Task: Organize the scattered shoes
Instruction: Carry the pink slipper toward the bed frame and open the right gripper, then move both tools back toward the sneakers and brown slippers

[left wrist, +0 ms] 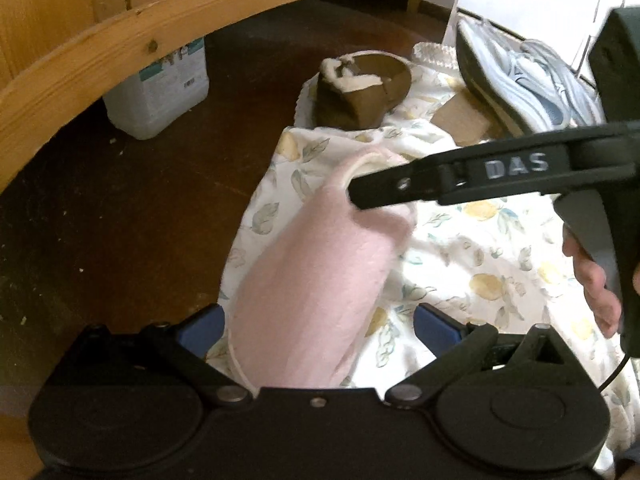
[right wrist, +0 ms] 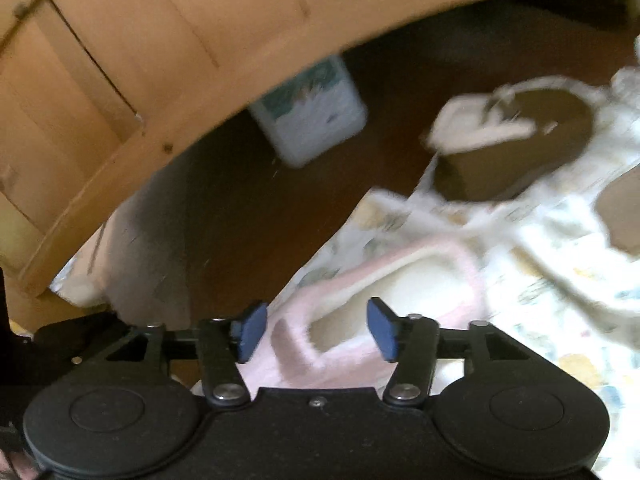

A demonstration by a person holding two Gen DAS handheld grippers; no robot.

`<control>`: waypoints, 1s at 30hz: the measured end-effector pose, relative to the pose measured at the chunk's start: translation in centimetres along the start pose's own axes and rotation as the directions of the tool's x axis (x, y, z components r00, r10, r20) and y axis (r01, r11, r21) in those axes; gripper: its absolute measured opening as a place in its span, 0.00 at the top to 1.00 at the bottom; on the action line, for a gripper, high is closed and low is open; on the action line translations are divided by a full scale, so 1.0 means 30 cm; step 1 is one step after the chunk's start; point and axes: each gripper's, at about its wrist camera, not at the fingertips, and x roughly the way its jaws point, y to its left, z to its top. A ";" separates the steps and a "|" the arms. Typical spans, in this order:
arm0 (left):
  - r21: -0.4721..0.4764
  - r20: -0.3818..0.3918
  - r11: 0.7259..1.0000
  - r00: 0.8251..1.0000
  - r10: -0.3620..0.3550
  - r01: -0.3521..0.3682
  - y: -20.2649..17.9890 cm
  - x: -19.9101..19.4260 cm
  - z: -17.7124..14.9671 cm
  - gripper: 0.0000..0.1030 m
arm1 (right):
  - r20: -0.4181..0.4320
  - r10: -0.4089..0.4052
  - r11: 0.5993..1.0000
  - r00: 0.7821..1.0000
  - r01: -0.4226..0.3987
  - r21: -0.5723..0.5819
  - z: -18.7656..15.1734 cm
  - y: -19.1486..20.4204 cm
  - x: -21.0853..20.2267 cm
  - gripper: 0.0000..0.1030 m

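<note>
The pink slipper (left wrist: 316, 276) runs lengthwise out from the left tongs (left wrist: 320, 328), gaping around it (pads apparently clear); the right tongs (right wrist: 316, 330), apart, hover at its collar.

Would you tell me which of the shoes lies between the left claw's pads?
The pink slipper; the brown fleece-lined slipper and grey sneakers lie farther off.

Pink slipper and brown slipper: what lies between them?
Only the lemon-print cloth, rumpled, in the left wrist view: no shoe separates the pink slipper from the brown slipper. The right wrist view, though blurred, agrees.
</note>
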 end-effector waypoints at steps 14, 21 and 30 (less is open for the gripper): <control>0.163 0.135 0.983 0.986 -0.102 0.079 -0.155 -0.066 -0.001 0.01 | 0.186 -0.307 0.948 0.933 0.317 -0.030 -0.181 -0.033 -0.285 0.11; 0.208 0.168 0.973 0.976 -0.140 0.104 -0.213 -0.073 -0.002 0.01 | 0.216 -0.395 0.917 0.893 0.397 0.036 -0.233 -0.062 -0.371 0.00; 0.196 0.210 0.971 0.961 -0.179 0.138 -0.268 -0.084 0.005 0.01 | 0.246 -0.438 0.899 0.865 0.421 0.120 -0.238 -0.144 -0.448 0.00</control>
